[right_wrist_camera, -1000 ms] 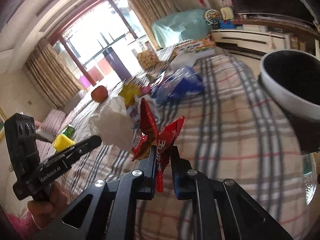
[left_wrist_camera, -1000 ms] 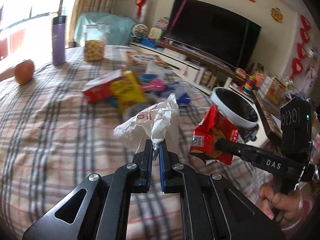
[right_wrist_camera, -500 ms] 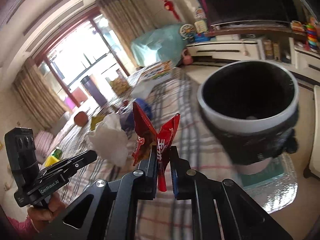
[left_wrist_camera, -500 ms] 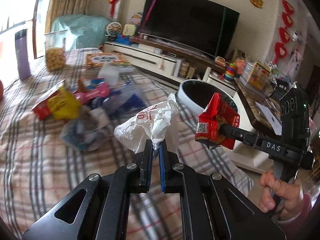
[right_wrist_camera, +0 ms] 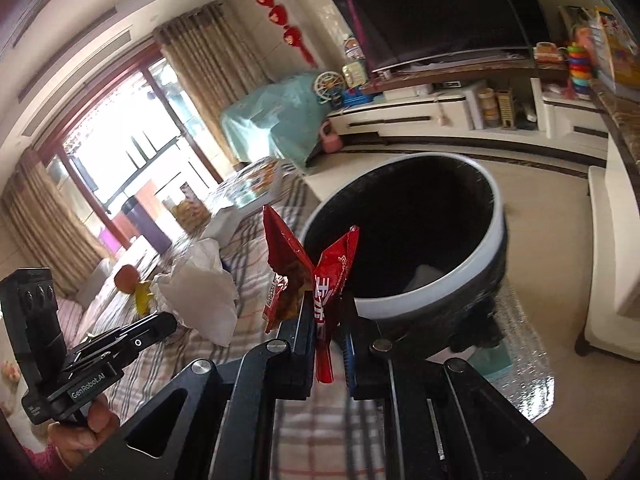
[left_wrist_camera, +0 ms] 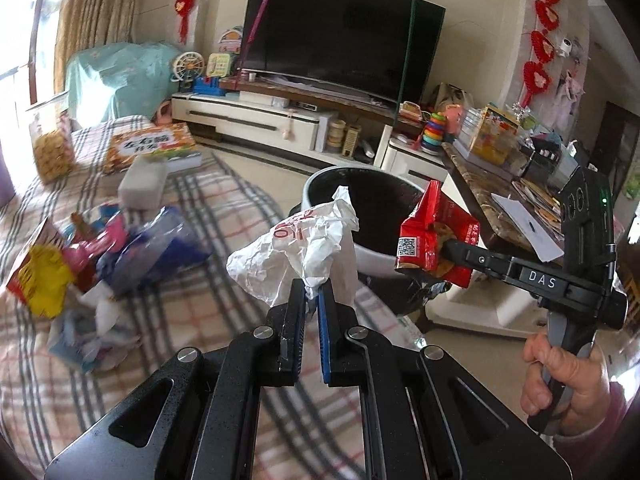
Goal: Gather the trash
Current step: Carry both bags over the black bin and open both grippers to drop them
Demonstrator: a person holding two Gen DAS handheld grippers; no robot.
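My left gripper is shut on a crumpled white paper wrapper with red print and holds it in the air near the bin's near rim. My right gripper is shut on a red snack packet, held just short of the bin's rim. The bin is round, black inside with a white rim, and stands on the floor past the table's edge; it also shows in the left wrist view. The right gripper with its packet appears in the left wrist view, and the left gripper with its wrapper in the right wrist view.
More wrappers, a blue bag and a yellow packet lie on the plaid tablecloth at left. A book, a cookie jar and an apple sit farther back. A TV stand and side counter flank the bin.
Both grippers have swung from over the table toward the bin, each still holding its piece of trash. The bin now looms larger and closer in both views.
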